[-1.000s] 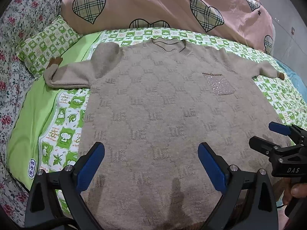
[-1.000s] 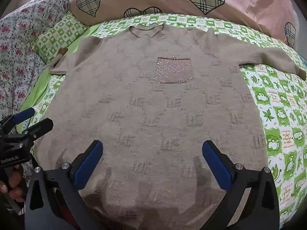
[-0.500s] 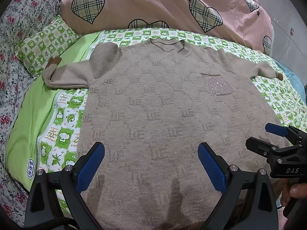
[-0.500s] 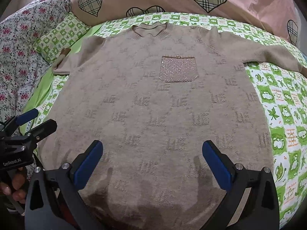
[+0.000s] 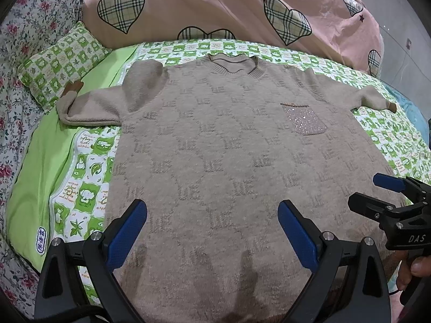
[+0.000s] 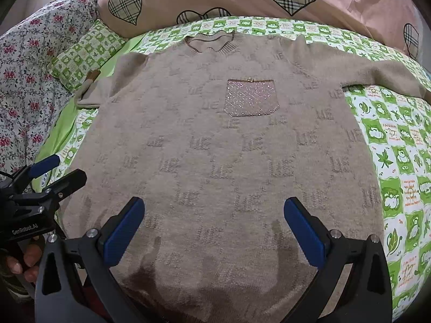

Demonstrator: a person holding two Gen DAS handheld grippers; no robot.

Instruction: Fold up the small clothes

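Note:
A beige knitted sweater (image 5: 215,161) (image 6: 229,148) lies flat and face up on the bed, its collar (image 5: 233,63) at the far side. Its sparkly chest pocket (image 5: 304,121) (image 6: 250,98) shows. The left sleeve (image 5: 89,107) bends toward a pillow, and the right sleeve (image 5: 371,99) stretches out to the side. My left gripper (image 5: 211,215) hovers open over the hem area, empty. My right gripper (image 6: 214,212) is also open and empty over the hem. Each gripper shows in the other's view: the right gripper (image 5: 388,191) and the left gripper (image 6: 54,172).
A green checked sheet (image 5: 89,183) covers the bed. A matching small pillow (image 5: 62,64) sits at the far left. A pink quilt with plaid hearts (image 5: 215,8) is piled behind the collar, with floral bedding (image 5: 16,53) along the left. A person's fingers (image 5: 414,269) hold the right gripper's handle.
Only a slight drift: the two grippers have edged a little closer together over the hem. Both stay open, and the sweater has not moved.

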